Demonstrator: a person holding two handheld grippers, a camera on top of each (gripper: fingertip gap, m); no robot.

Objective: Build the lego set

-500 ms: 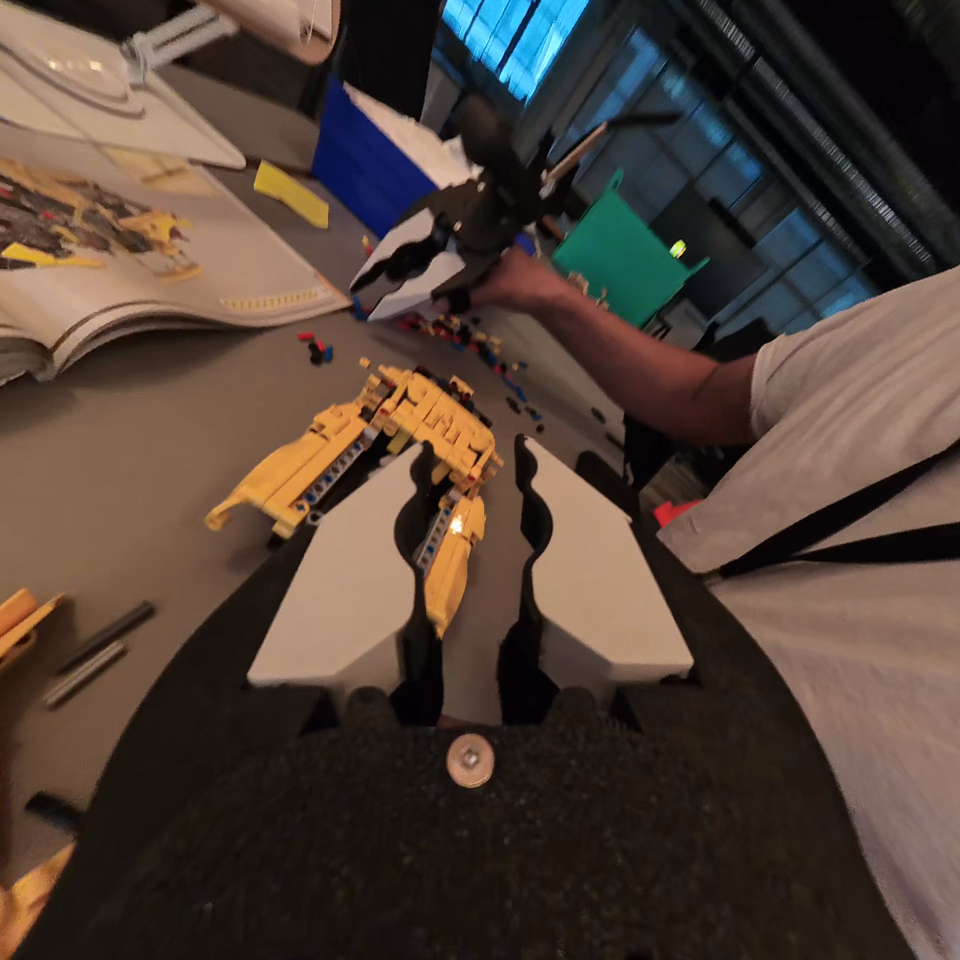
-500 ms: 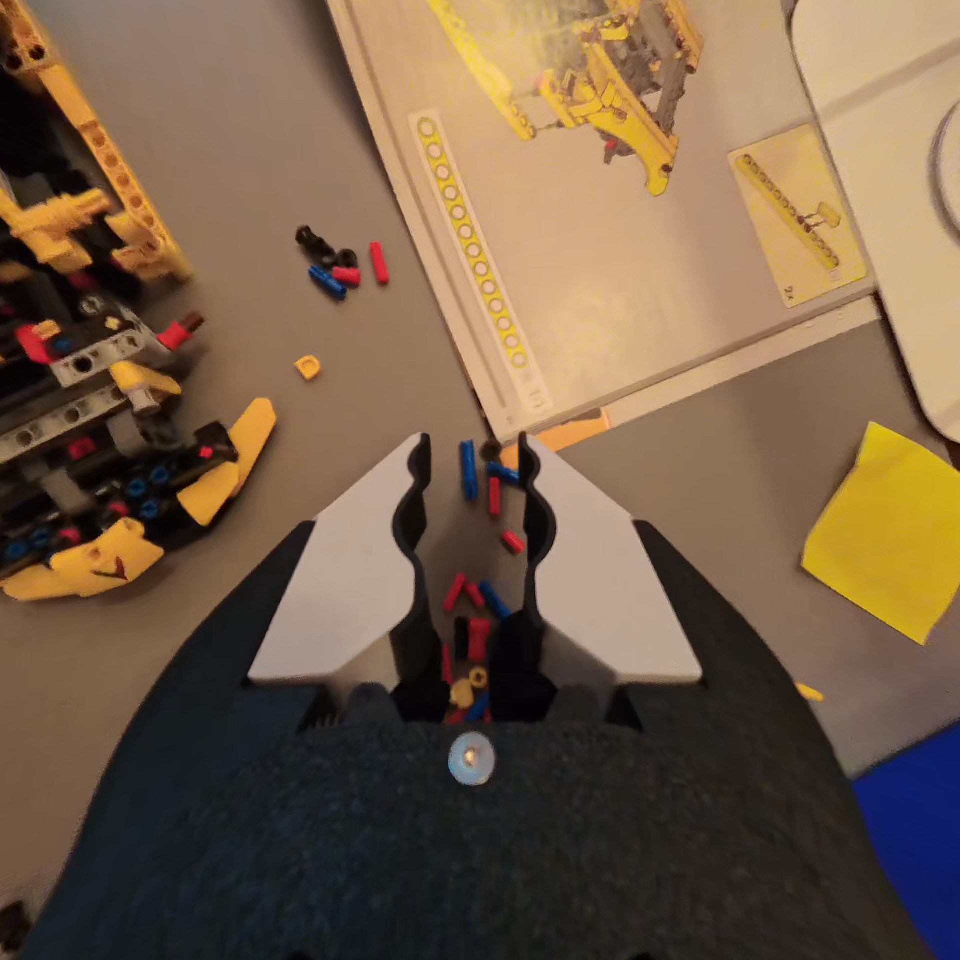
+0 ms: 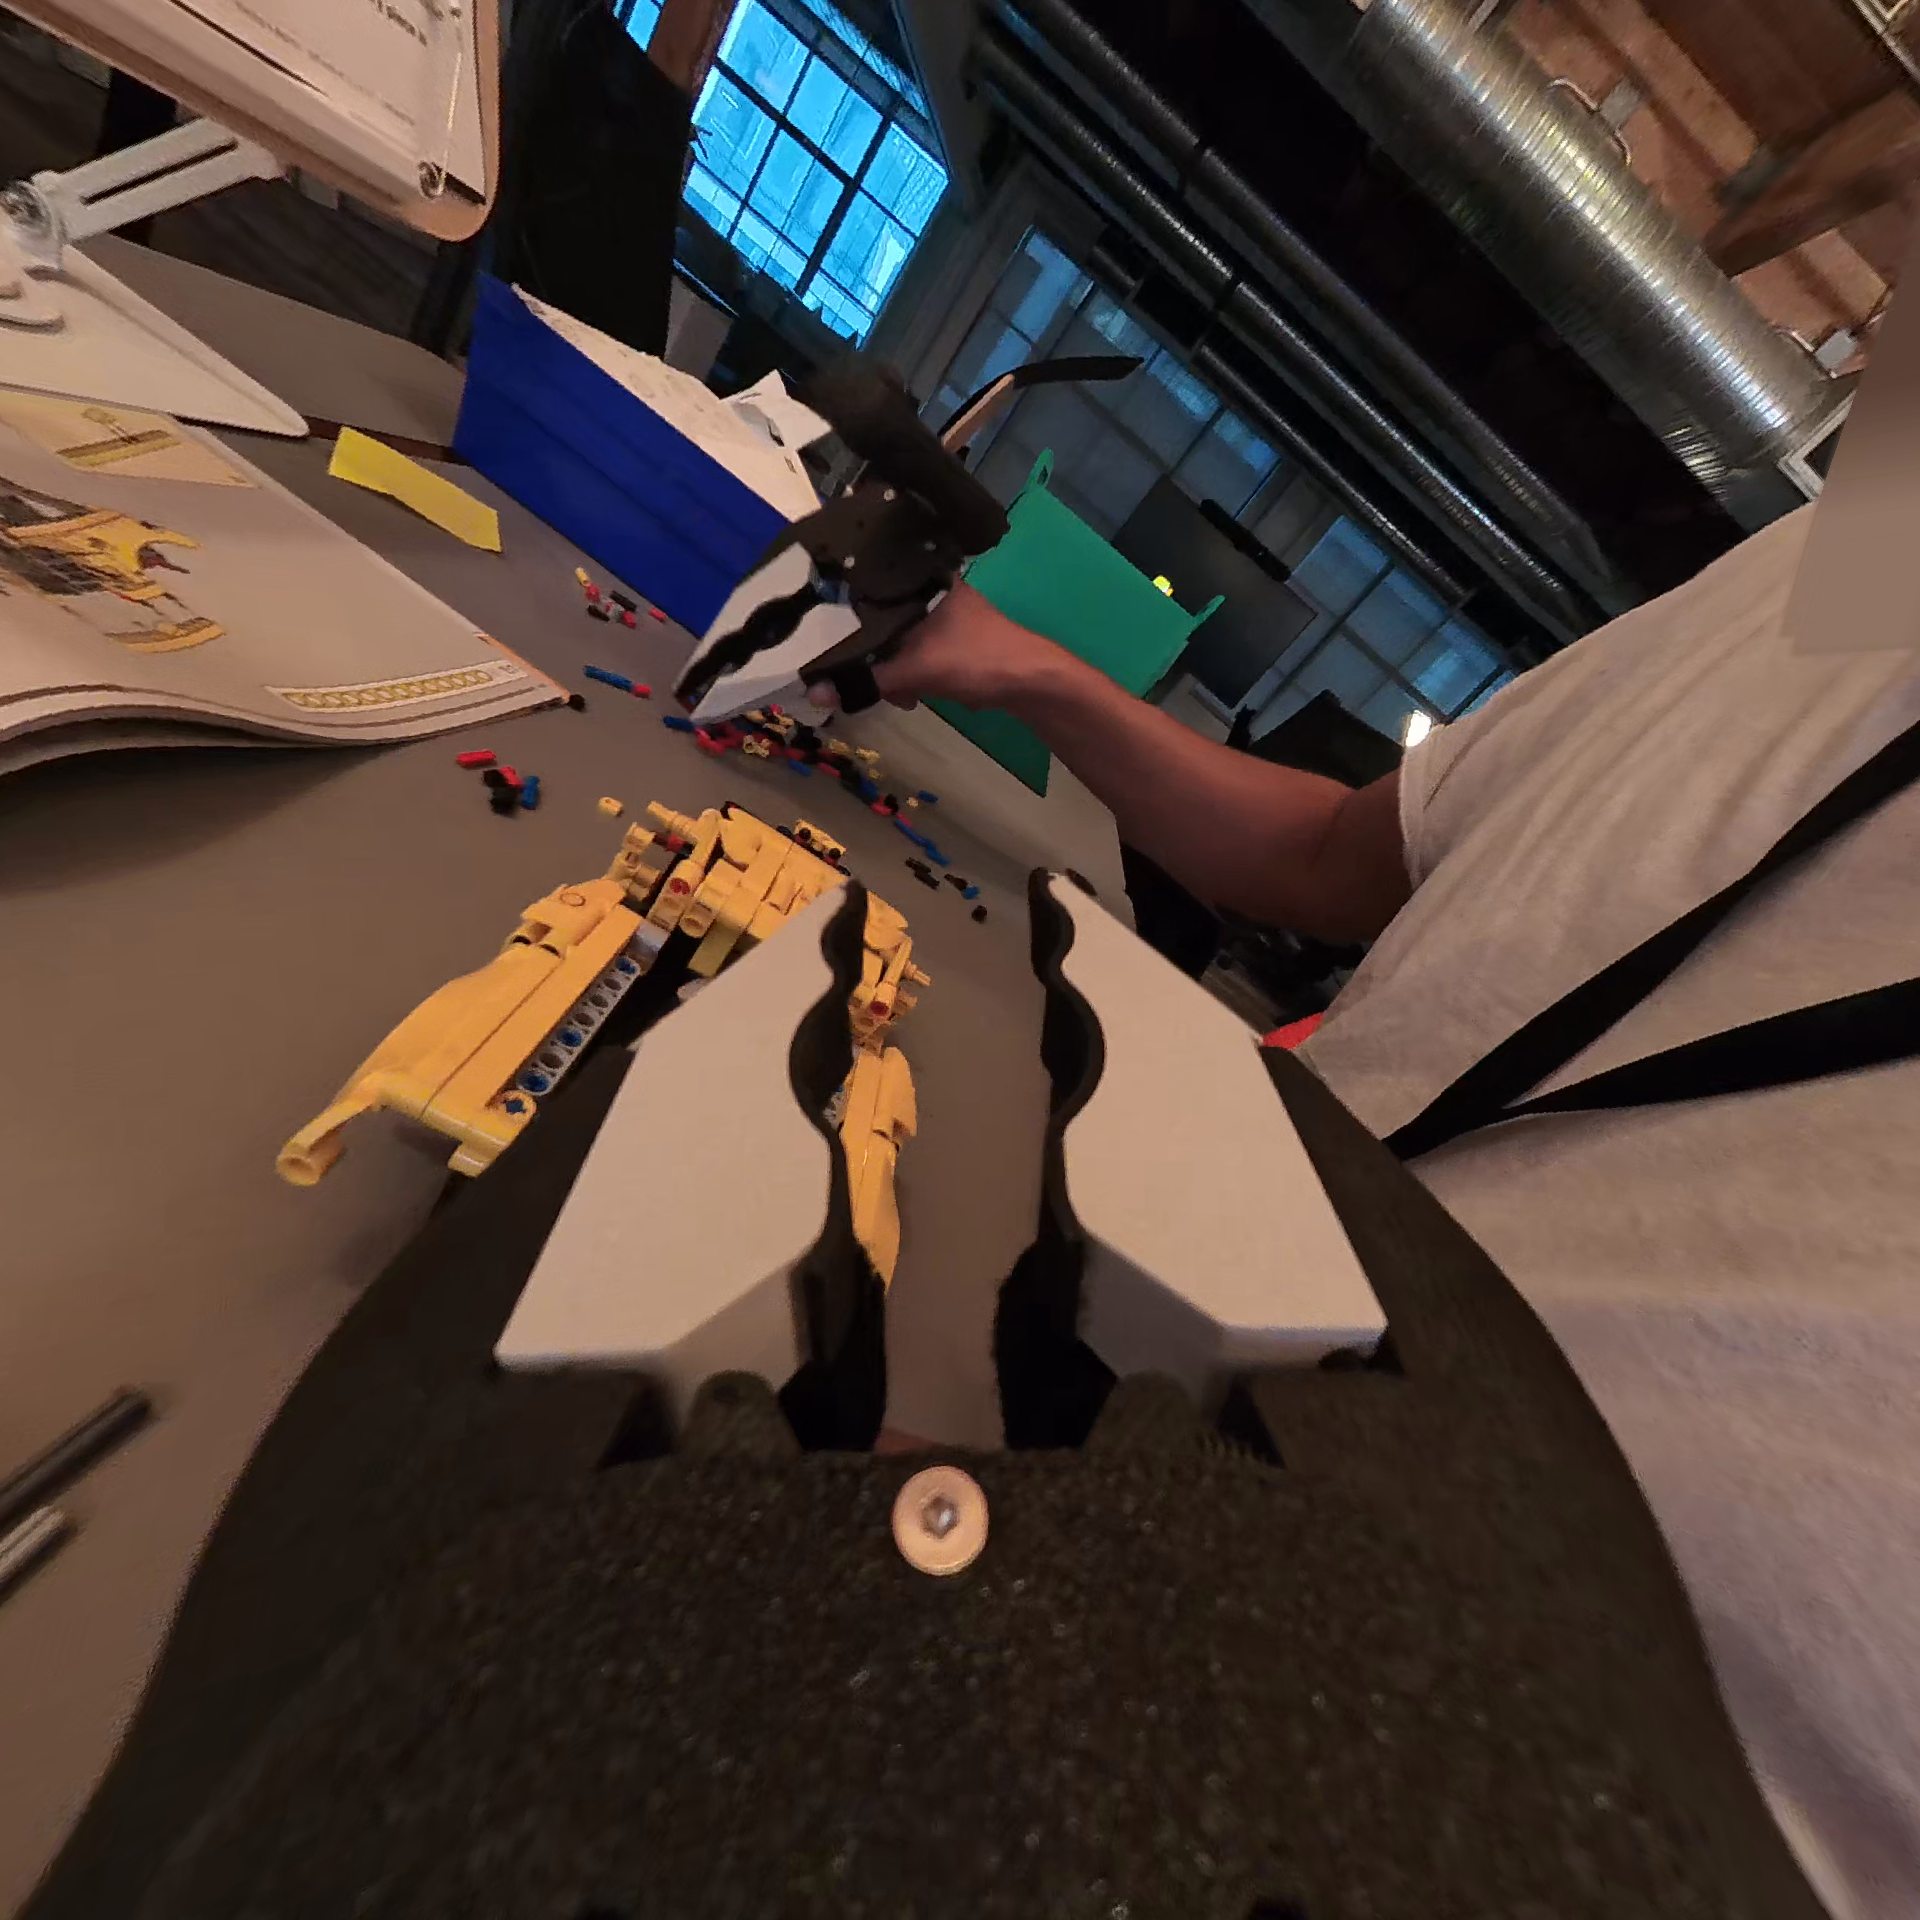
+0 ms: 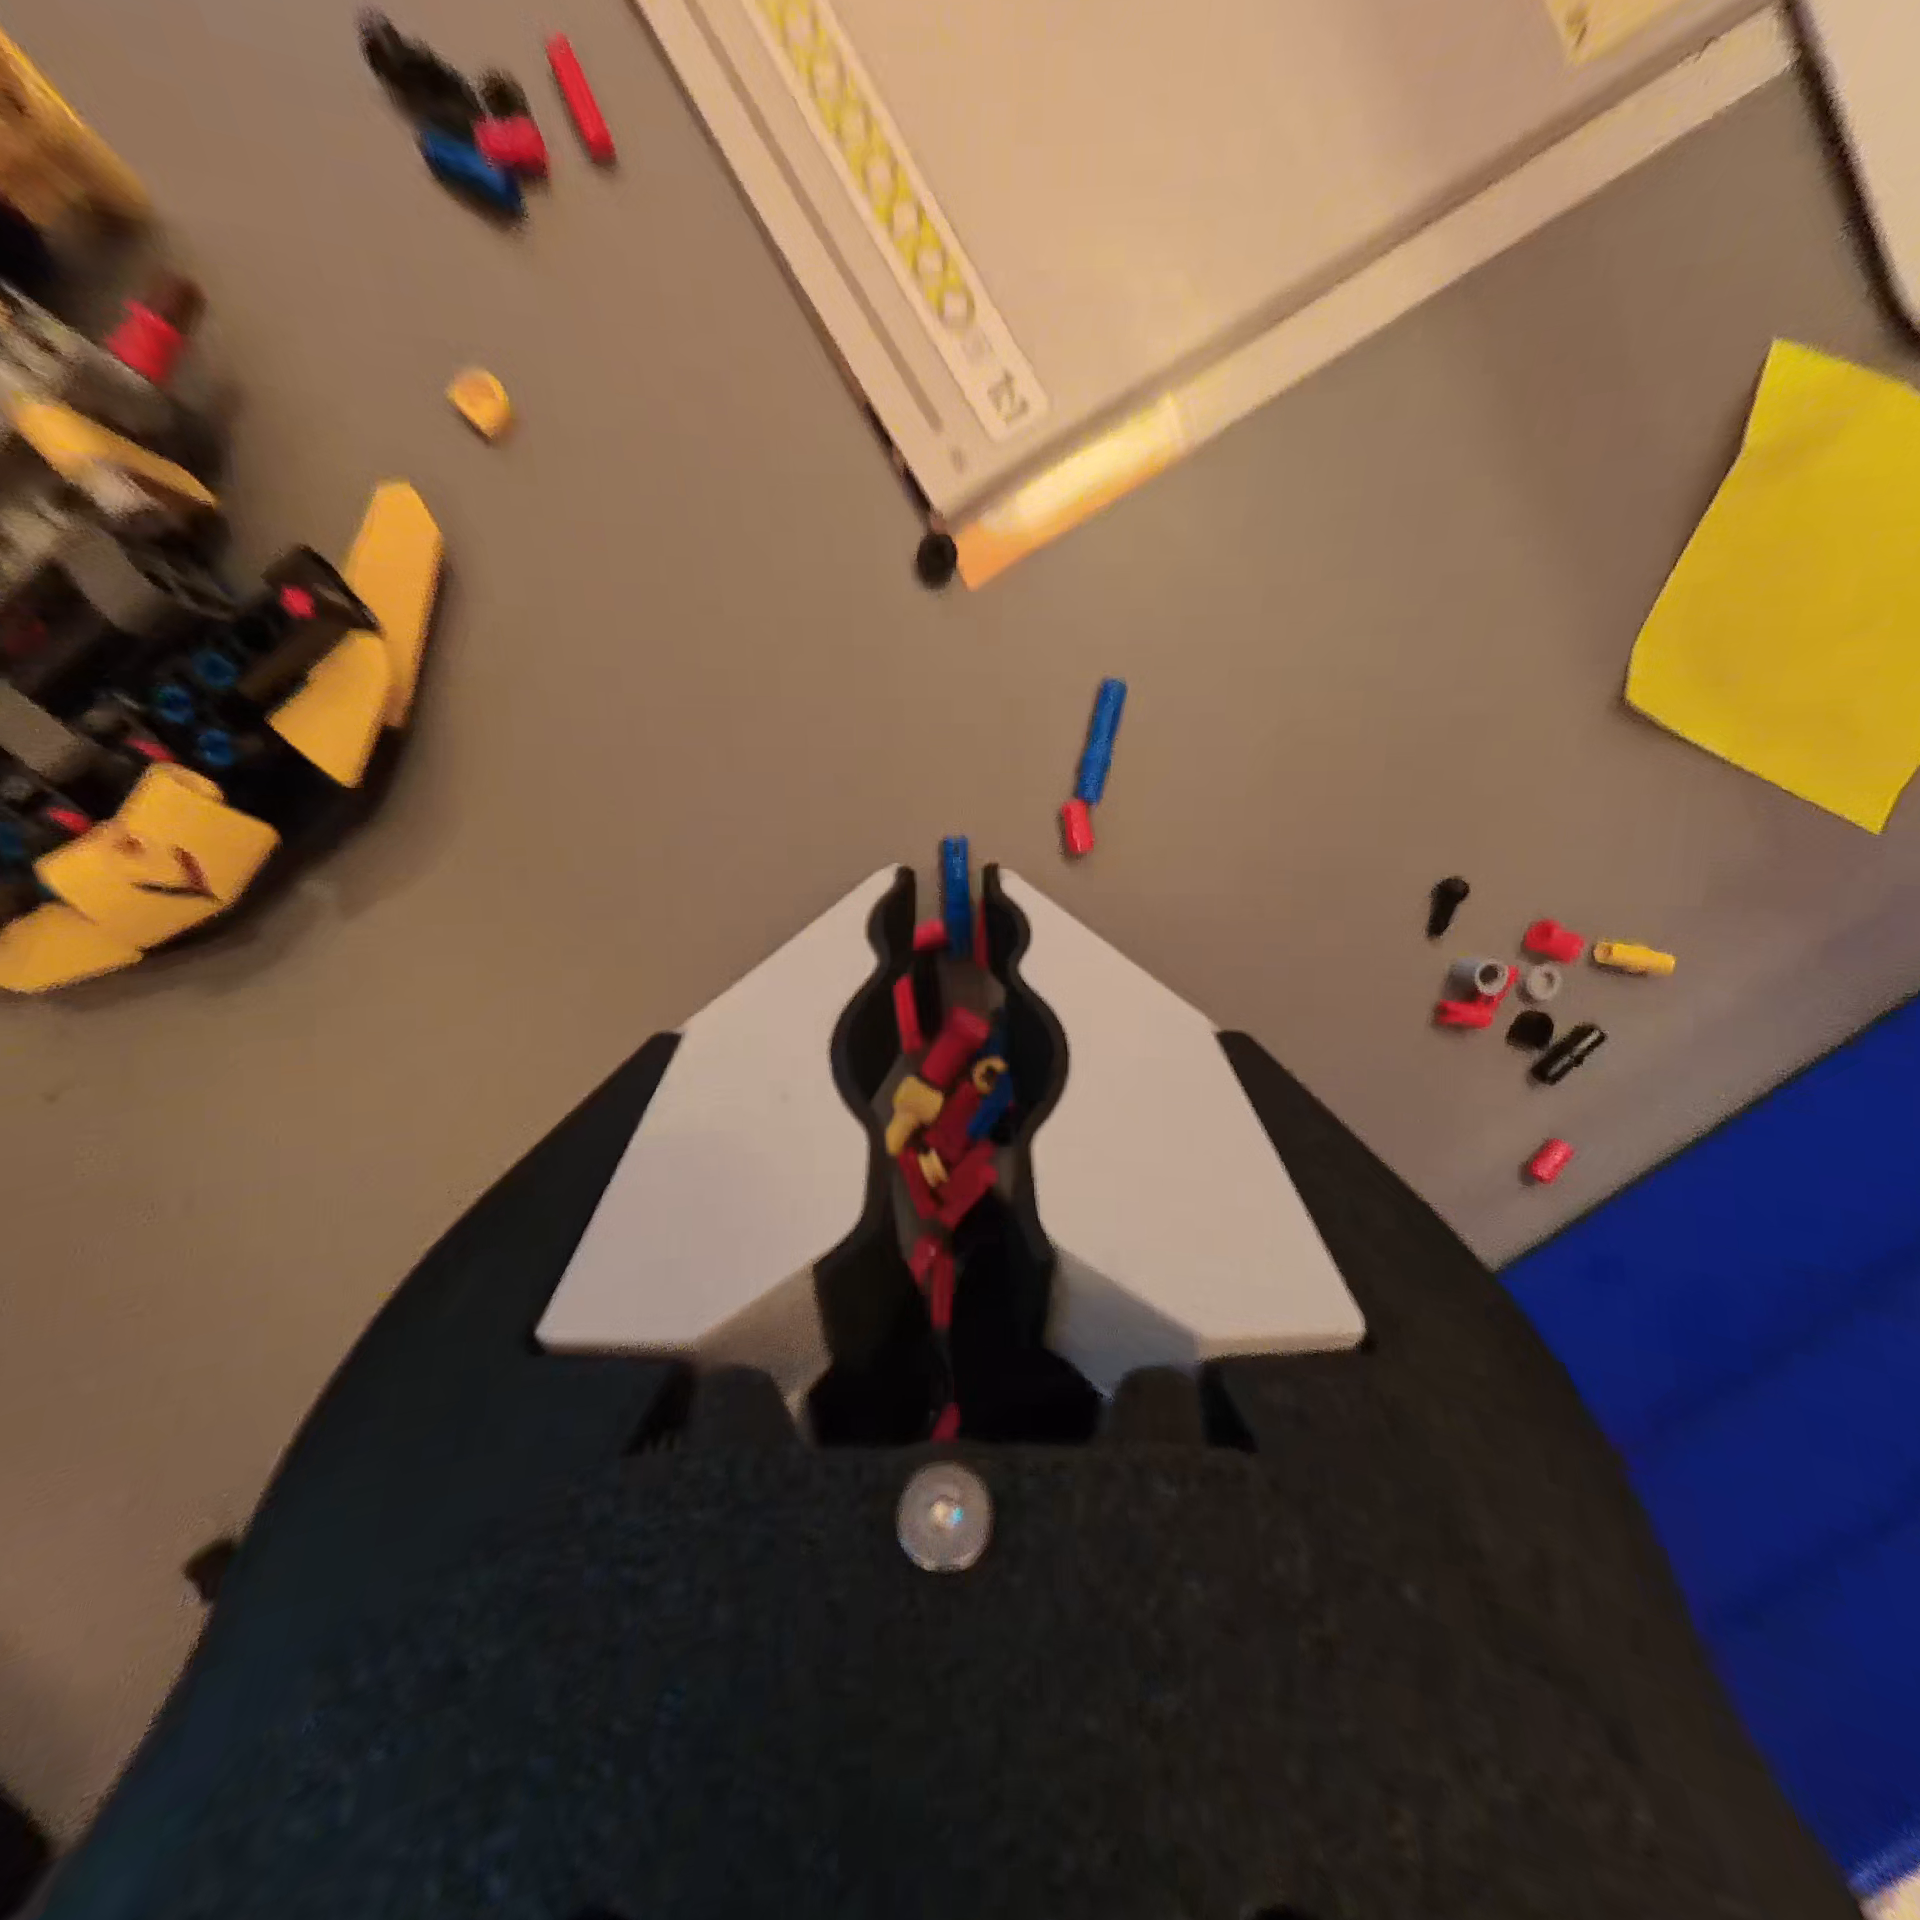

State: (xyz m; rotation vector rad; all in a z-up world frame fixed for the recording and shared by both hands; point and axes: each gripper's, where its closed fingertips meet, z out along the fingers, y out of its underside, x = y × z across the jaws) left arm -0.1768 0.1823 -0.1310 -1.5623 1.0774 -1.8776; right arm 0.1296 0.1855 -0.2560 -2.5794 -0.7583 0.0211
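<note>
Grey table (image 3: 187,935), blue-lit windows (image 3: 810,187), silver duct (image 3: 1558,239)

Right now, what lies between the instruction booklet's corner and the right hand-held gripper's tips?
Right wrist view: mostly bare table, a black round piece by the booklet, blue pin.

The right gripper (image 4: 951,883) pinched a blue pin (image 4: 954,896) at its fingertips, loose pins (image 4: 948,1122) beneath, yellow model (image 4: 197,727) off left.
</note>
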